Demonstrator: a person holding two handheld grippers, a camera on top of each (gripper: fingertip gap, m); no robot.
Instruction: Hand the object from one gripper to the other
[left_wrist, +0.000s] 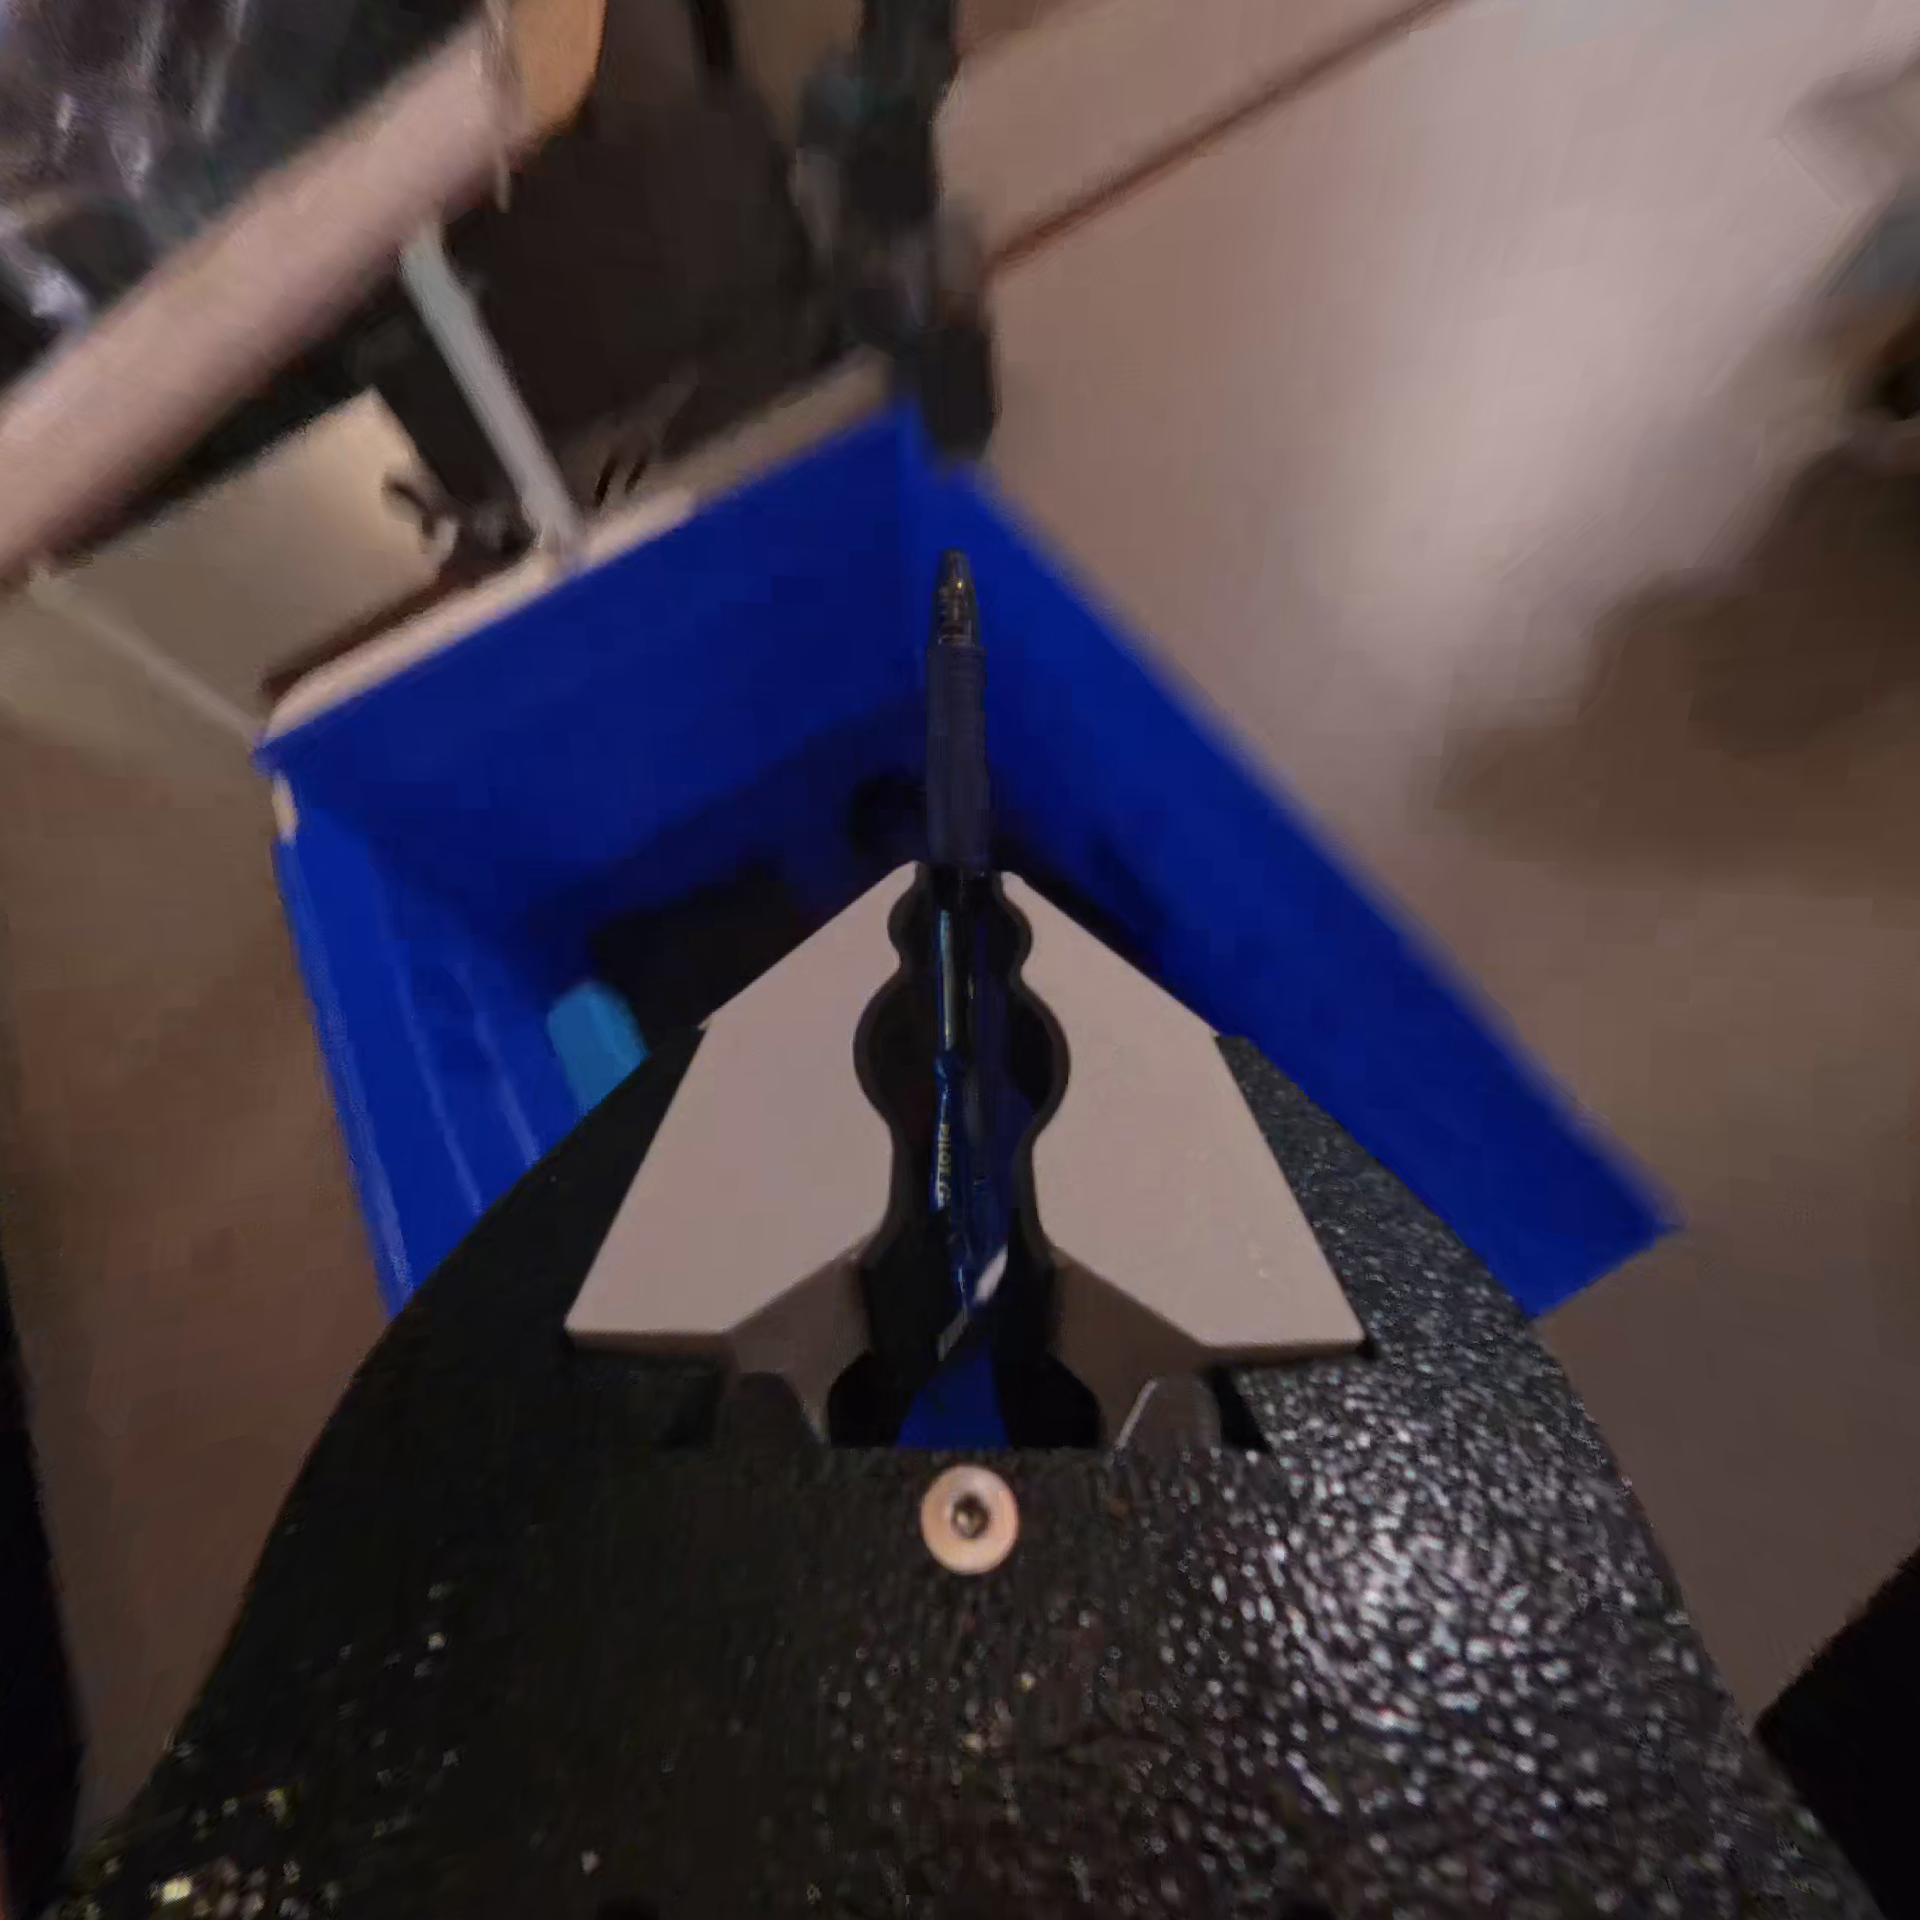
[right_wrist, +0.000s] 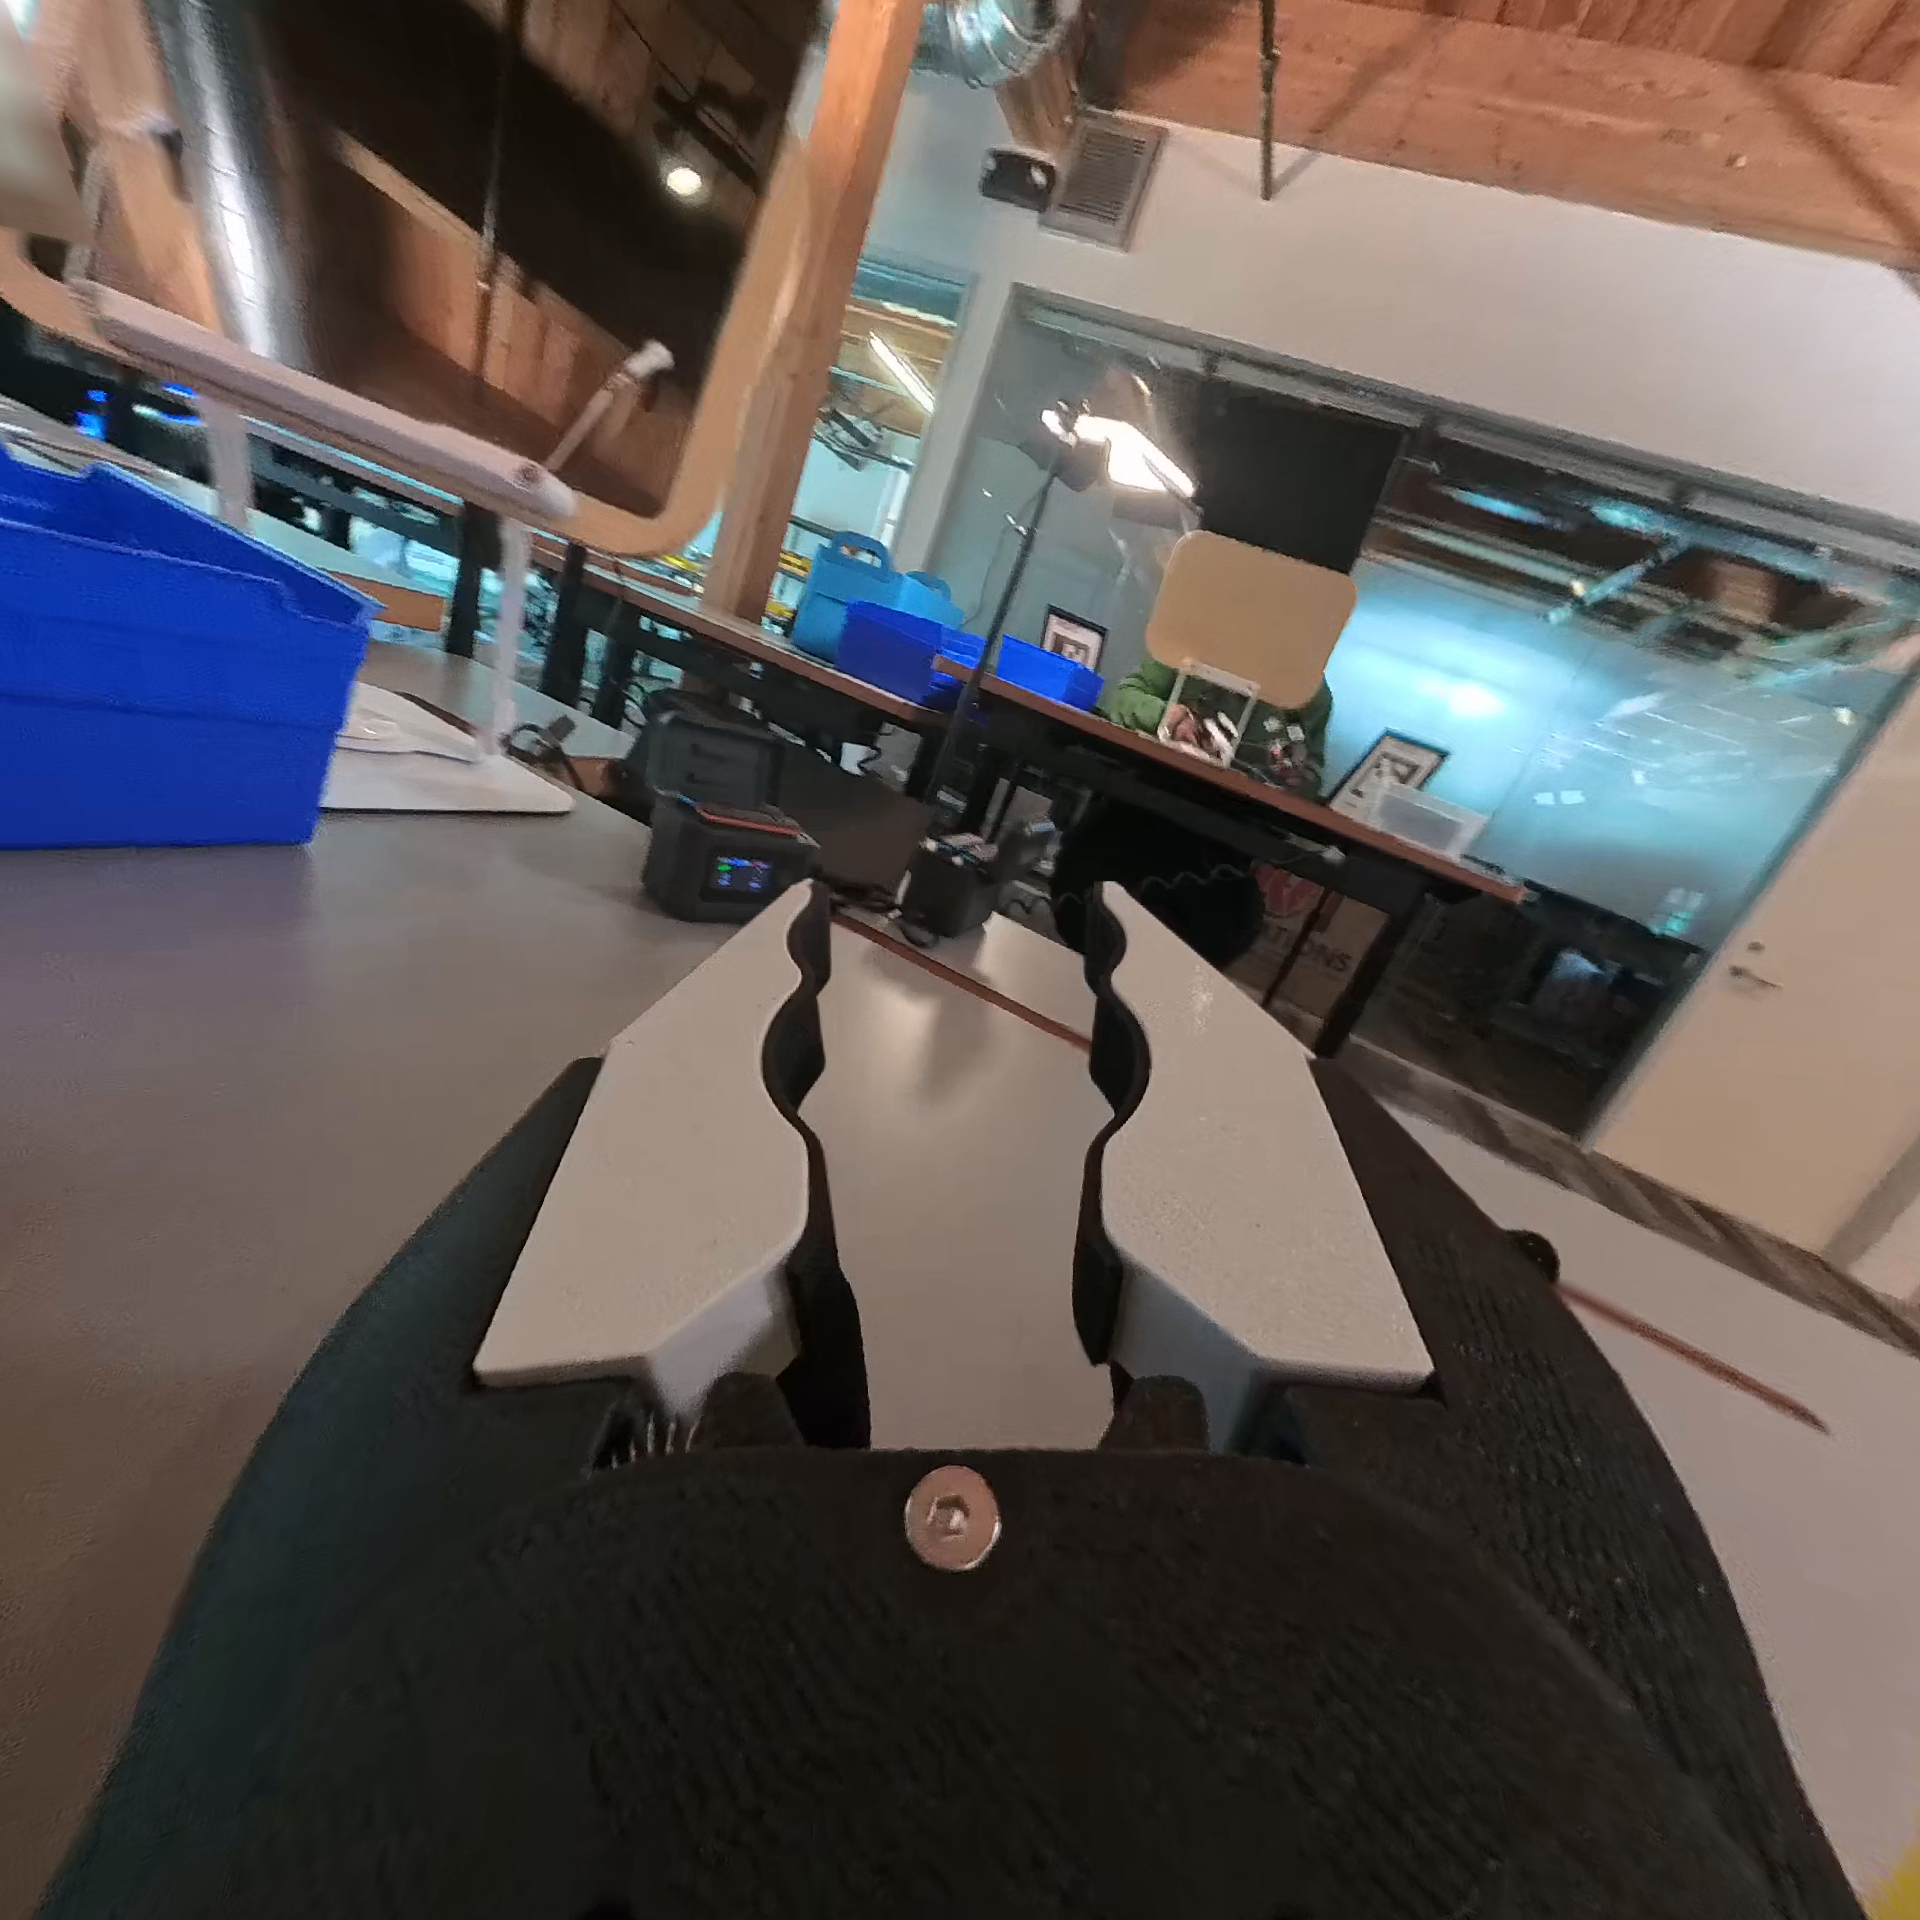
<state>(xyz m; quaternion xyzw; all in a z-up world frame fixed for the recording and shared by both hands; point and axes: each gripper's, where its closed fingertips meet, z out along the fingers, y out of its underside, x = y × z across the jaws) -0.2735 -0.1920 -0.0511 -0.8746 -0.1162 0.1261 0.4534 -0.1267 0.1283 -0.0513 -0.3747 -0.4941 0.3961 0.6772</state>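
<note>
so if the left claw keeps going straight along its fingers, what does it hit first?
Probably the blue bin. The left claw is shut on a blue pen whose tip points into the bin's far corner, so the pen tip would likely meet the bin's inner wall first. The picture is blurred, so depth is uncertain.

We see our left gripper (left_wrist: 958, 894) as a black, grainy, speckled body that widens toward the camera, with one round silver hex-socket screw (left_wrist: 968, 1521) set at its centre line. Its two fingers (left_wrist: 790, 1143) carry flat pale grey top plates tapering to points, edged inside by black wavy, scalloped pads. Our right gripper (right_wrist: 956, 925) has the same build: a matte black ribbed shell, a silver hex-socket screw (right_wrist: 953, 1519), light grey wedge-shaped fingers (right_wrist: 686, 1174) and black undulating inner pads (right_wrist: 795, 1049).
</note>
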